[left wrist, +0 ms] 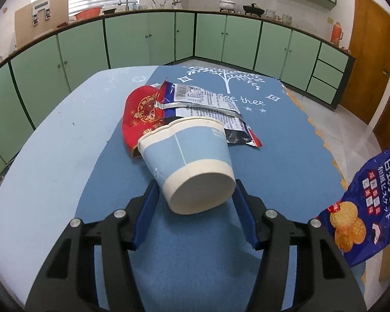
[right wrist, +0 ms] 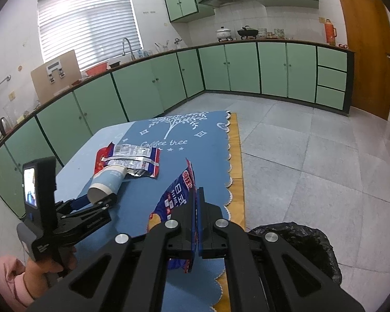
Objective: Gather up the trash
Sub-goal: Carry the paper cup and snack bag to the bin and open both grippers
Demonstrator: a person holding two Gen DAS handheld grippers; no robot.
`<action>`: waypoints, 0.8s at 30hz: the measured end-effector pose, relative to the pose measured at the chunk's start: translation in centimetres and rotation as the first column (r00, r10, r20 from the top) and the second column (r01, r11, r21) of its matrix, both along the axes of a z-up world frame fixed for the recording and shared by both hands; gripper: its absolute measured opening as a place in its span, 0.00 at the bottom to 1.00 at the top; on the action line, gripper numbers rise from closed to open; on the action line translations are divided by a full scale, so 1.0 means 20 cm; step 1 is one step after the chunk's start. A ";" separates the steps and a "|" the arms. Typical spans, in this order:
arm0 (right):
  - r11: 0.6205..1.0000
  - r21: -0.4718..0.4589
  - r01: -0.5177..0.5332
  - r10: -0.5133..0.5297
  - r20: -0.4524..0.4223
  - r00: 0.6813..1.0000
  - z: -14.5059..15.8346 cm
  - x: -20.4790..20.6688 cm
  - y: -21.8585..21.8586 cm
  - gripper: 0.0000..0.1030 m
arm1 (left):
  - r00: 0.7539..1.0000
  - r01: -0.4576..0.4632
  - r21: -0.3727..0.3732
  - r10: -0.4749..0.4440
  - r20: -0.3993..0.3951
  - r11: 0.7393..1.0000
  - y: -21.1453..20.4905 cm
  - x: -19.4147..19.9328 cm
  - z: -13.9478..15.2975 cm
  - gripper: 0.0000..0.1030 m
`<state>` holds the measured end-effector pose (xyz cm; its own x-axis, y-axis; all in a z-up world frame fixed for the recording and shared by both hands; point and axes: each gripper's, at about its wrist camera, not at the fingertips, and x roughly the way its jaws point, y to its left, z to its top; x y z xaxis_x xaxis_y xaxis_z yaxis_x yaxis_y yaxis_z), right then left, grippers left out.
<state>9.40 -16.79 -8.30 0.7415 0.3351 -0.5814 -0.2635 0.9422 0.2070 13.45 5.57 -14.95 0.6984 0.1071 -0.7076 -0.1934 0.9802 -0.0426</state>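
A blue and white paper cup lies on its side on the blue table mat, its base toward me. My left gripper is open, its fingers either side of the cup's base. Behind the cup lie a silver and red wrapper and a red packet. My right gripper is shut on a dark blue biscuit bag, held above the mat's right side; the bag also shows in the left wrist view. The cup and left gripper show in the right wrist view.
A bin lined with a black bag stands on the tiled floor at the table's right, below my right gripper. Green kitchen cabinets run along the far walls. The mat's scalloped edge marks the table's right side.
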 end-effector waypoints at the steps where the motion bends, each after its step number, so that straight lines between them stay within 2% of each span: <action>1: 1.000 -0.001 0.004 -0.004 -0.003 1.000 0.00 0.00 0.00 0.01 | 1.000 0.003 0.002 -0.003 0.003 1.000 -0.01 -0.01 0.01 0.54; 11: 1.000 -0.002 0.021 -0.021 0.013 1.000 0.04 -0.02 -0.03 0.01 | 0.997 0.050 0.020 -0.051 0.060 0.999 -0.09 -0.08 0.14 0.53; 24: 0.993 -0.022 0.119 -0.118 0.052 0.992 0.13 -0.11 -0.24 0.01 | 0.967 0.221 0.020 -0.221 0.128 0.975 -0.36 -0.11 0.28 0.53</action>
<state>7.14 -21.51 -5.78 0.8037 0.2288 -0.5493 -0.1589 0.9721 0.1723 11.28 -1.59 -9.31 0.7905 -0.0568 -0.6099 0.0349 0.9982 -0.0478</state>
